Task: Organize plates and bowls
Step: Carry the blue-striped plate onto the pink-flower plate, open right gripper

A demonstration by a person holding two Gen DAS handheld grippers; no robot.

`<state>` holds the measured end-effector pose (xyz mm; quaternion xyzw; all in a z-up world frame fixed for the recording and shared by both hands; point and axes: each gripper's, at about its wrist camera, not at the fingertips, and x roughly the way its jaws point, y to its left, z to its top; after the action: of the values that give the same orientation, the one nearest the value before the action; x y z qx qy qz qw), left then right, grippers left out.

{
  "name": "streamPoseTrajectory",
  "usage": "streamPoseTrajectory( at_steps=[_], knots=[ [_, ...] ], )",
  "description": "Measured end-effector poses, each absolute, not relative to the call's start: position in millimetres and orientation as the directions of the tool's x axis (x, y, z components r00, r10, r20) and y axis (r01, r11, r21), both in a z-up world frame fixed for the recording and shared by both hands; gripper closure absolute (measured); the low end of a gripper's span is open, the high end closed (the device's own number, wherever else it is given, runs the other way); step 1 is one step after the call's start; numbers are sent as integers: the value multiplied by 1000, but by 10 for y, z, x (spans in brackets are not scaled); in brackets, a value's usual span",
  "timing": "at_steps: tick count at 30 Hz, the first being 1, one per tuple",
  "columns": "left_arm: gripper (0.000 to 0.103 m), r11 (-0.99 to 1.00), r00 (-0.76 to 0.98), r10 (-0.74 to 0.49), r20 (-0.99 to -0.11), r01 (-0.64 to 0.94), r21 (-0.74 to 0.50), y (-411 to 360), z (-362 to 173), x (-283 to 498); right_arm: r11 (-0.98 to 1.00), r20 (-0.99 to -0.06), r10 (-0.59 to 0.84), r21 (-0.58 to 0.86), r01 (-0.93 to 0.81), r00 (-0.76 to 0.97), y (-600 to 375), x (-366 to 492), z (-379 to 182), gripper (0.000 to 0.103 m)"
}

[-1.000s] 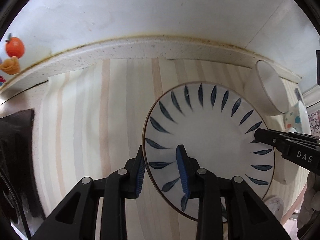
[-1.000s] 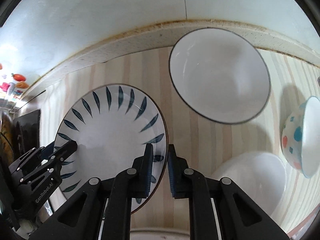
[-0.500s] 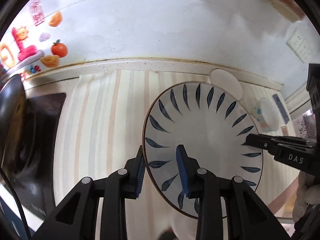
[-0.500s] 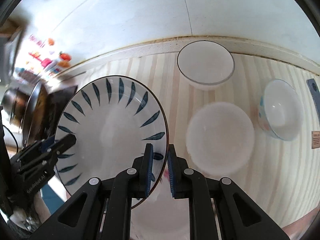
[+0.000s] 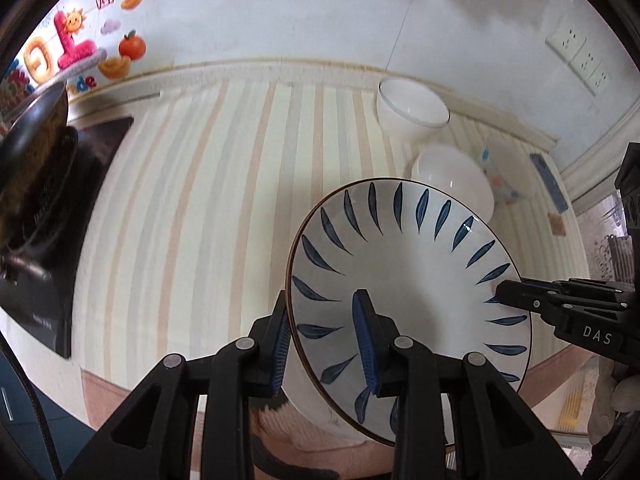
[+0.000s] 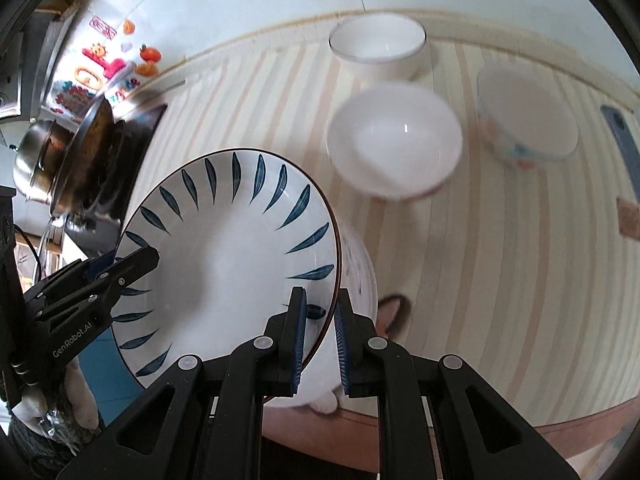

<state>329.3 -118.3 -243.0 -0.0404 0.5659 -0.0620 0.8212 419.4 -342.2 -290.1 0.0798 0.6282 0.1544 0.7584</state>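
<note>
A white plate with blue leaf marks hangs tilted above the front of the striped table. My left gripper is shut on its left rim, one finger above and one below. At the opposite rim my right gripper is shut on it too. Each gripper shows in the other's view: the right gripper and the left gripper. Under the plate, at the table's front edge, lies a white dish, mostly hidden.
Farther back stand a dark-rimmed white bowl, a plain white bowl and a dotted bowl. A black stove with a metal pan fills the left. A blue phone lies at the right edge.
Both grippers have risen and drawn back toward the table's front with the plate held between them. The bowls now look smaller and farther off.
</note>
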Motion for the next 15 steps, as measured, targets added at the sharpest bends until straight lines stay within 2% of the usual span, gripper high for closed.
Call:
streamPoseTrajectory(
  at_steps=[15],
  knots=[
    [75,997,265,-77,-961,38,-69,-1274,-2948,3244,935,-927,353,343,-96,127,-3415,4022,-3512,87]
  ],
)
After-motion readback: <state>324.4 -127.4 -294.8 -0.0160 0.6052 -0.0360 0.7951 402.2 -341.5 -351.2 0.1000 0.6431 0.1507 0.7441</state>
